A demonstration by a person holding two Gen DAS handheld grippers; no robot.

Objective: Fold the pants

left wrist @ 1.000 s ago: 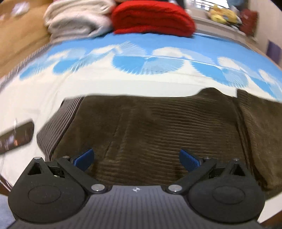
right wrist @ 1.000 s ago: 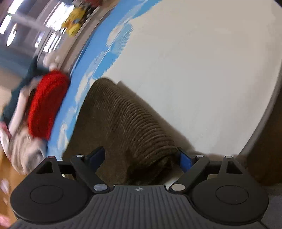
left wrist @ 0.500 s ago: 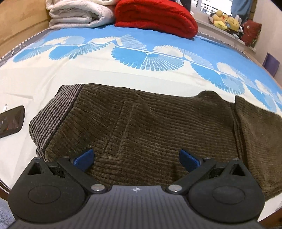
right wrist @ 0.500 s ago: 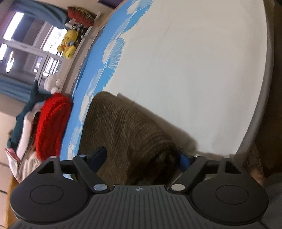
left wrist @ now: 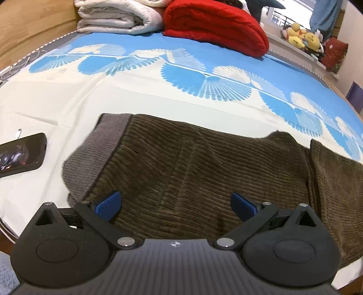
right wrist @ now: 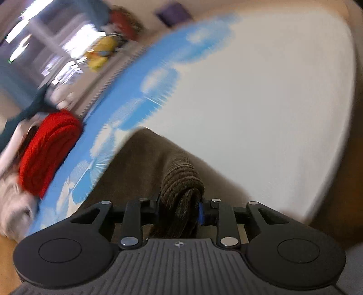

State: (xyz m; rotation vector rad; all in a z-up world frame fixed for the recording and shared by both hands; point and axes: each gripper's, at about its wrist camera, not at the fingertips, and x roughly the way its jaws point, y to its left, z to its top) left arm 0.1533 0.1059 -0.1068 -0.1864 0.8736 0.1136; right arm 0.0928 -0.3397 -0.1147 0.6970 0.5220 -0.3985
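Observation:
Brown corduroy pants (left wrist: 204,172) lie flat on the bed, with the grey ribbed waistband (left wrist: 97,154) to the left and a folded-over part at the right. My left gripper (left wrist: 174,205) is open and hovers over the near edge of the pants, close to the waistband. My right gripper (right wrist: 180,205) is shut on a bunched fold of the pants (right wrist: 181,181) at their other end, and the view there is blurred by motion.
A black phone (left wrist: 20,154) lies on the white sheet (left wrist: 68,97) left of the waistband. A red blanket (left wrist: 215,25) and a white duvet (left wrist: 118,15) are stacked at the far side. Plush toys (left wrist: 304,38) sit on a ledge. The bed edge runs just below my left gripper.
My right gripper has closed on the end of the pants and is moving. My left gripper has shifted a little, still open over the waistband end.

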